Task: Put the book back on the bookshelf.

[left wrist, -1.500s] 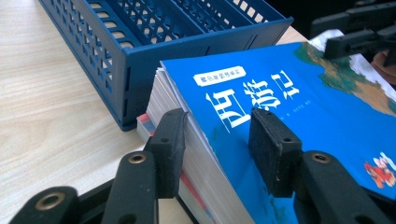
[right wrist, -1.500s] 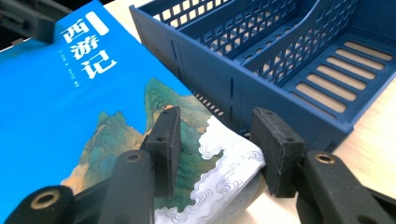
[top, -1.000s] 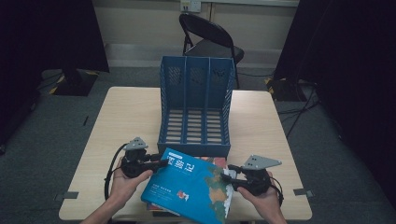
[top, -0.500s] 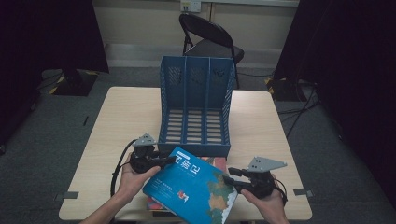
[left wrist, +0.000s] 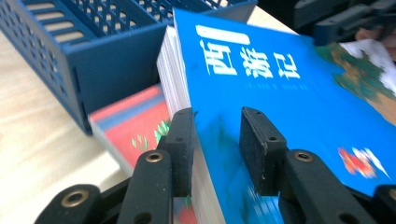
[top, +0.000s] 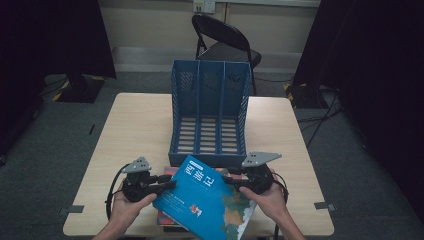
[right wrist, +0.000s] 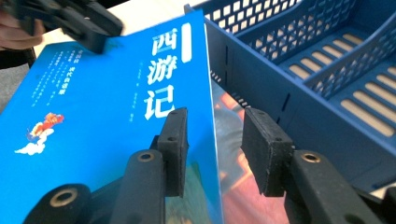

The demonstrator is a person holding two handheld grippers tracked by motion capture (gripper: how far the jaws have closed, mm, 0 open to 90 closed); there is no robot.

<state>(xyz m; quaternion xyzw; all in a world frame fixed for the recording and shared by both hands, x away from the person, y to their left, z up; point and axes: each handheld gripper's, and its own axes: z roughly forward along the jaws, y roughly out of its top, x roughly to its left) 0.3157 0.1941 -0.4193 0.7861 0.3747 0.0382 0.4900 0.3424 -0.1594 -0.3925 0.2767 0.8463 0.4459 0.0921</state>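
- Blue book [top: 205,197], gripped by left gripper [top: 162,181] and right gripper [top: 231,181], has moved closer to the file rack [top: 210,117].
- Both jaw pairs have just been closing, book between them.
- Judgement: insertion next.

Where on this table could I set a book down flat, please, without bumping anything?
The table is bare left of the blue file rack, and also right of it up to the far right corner. The near edge is crowded: the blue book lies tilted over a red book between the left gripper and right gripper.
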